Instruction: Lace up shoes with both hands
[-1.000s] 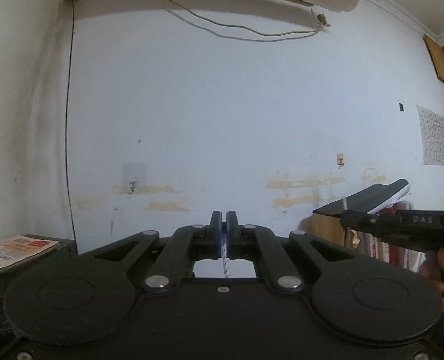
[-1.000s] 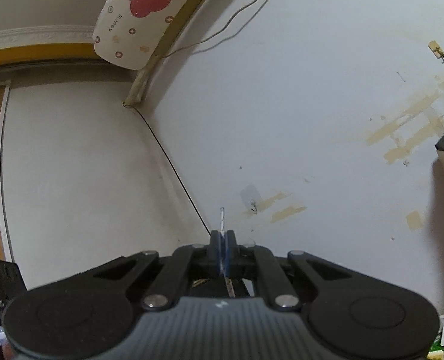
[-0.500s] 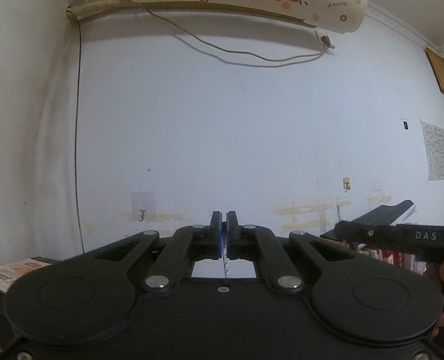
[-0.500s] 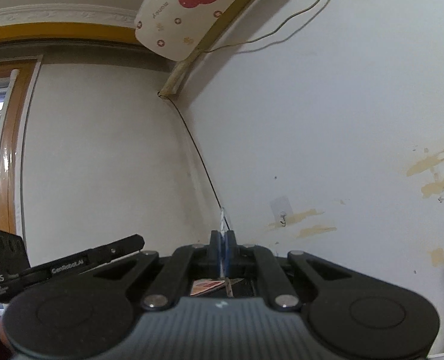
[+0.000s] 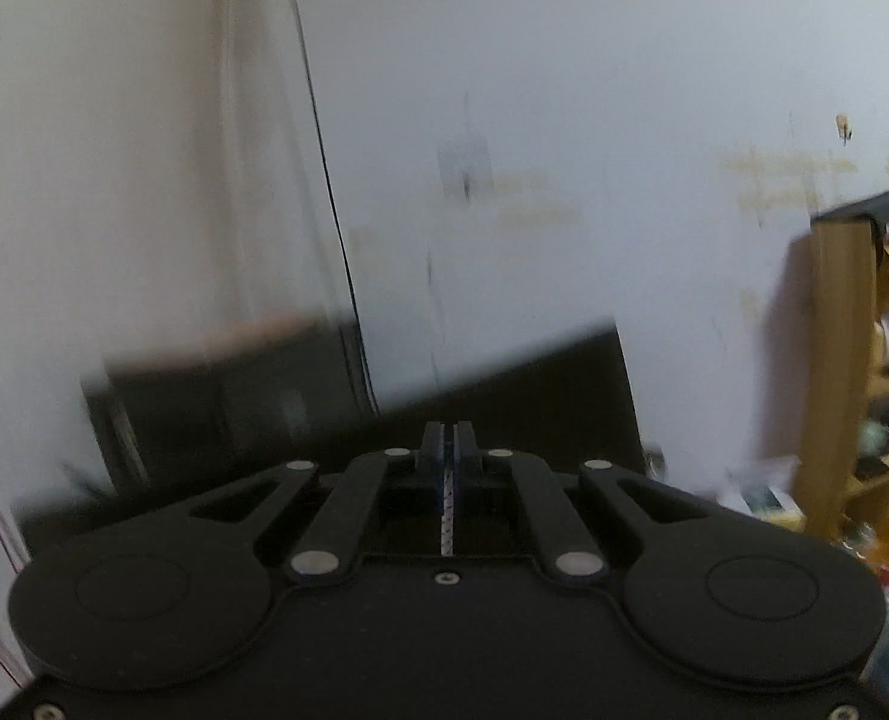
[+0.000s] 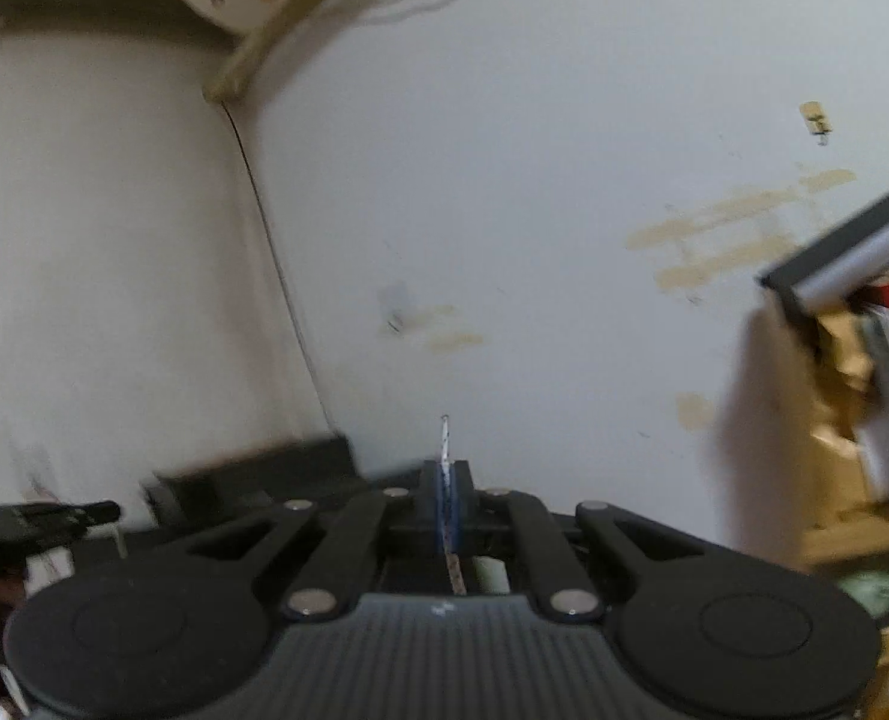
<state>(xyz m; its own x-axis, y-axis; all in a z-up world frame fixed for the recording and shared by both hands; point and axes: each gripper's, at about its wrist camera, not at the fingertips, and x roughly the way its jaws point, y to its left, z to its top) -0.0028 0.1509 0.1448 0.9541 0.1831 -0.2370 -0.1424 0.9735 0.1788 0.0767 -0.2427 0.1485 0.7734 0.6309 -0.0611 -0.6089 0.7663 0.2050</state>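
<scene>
Left black gripper [image 5: 448, 438] and right black gripper [image 6: 446, 474] each pinch the speckled white lace [image 6: 444, 441], running lengthwise between the fingers; no shoe shows.

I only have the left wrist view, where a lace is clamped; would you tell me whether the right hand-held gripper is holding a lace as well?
Observer: Yes, the right hand-held gripper is shut on a speckled white shoelace.
Operator: Does any of it stick out in front?
Observer: A short tip stands out past the fingertips, pointing towards the wall.
</scene>
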